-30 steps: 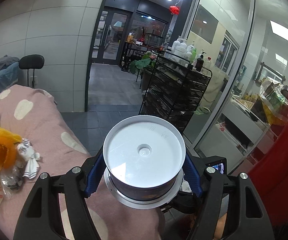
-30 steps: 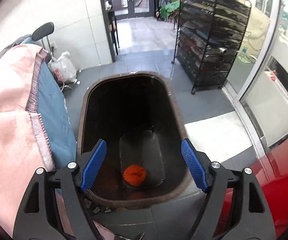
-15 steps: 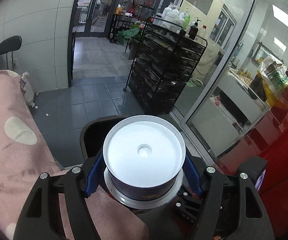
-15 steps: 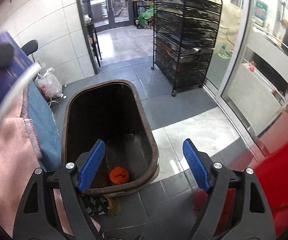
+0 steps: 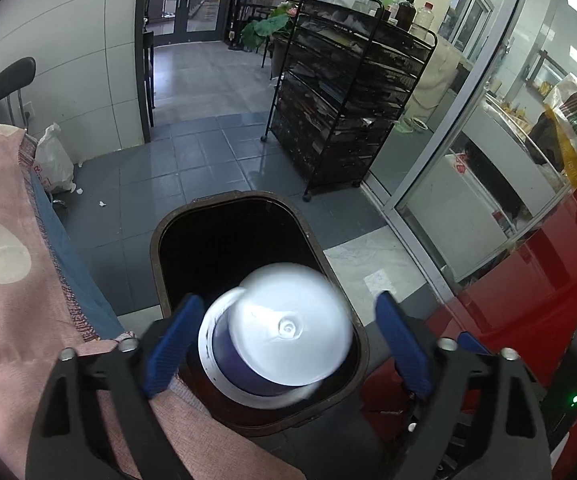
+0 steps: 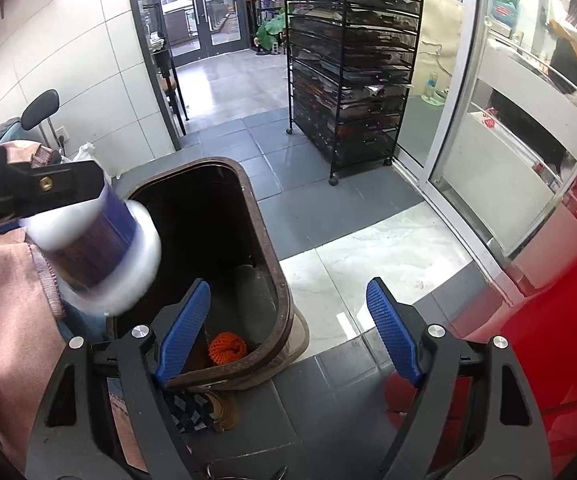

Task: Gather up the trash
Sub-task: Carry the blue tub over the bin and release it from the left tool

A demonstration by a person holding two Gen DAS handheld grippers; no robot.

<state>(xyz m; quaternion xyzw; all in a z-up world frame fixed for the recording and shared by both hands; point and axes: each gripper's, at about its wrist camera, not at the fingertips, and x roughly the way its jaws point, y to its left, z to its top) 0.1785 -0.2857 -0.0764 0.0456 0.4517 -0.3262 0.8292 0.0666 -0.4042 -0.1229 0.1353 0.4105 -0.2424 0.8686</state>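
We see the disc spindle case [image 5: 276,332], a cylinder with a white domed cover, a dark blue wall and a white base flange, blurred and tilted over the near end of the trash bin [image 5: 176,236]. It sits between the 2 blue ribbed pads of the left gripper [image 5: 284,344], whose jaws stand wide with a gap on each side of the case. In the right wrist view the case [image 6: 100,244] overhangs the left rim of the bin [image 6: 272,276]. The bin is a rounded rectangle, dark inside with a brown rim, and holds 1 orange mesh ball [image 6: 227,347]. The right gripper [image 6: 288,332] is spread wide and holds nothing. Pink cloth [image 5: 4,304] borders the bin on the left; grey floor tiles [image 5: 192,168] lie beyond.
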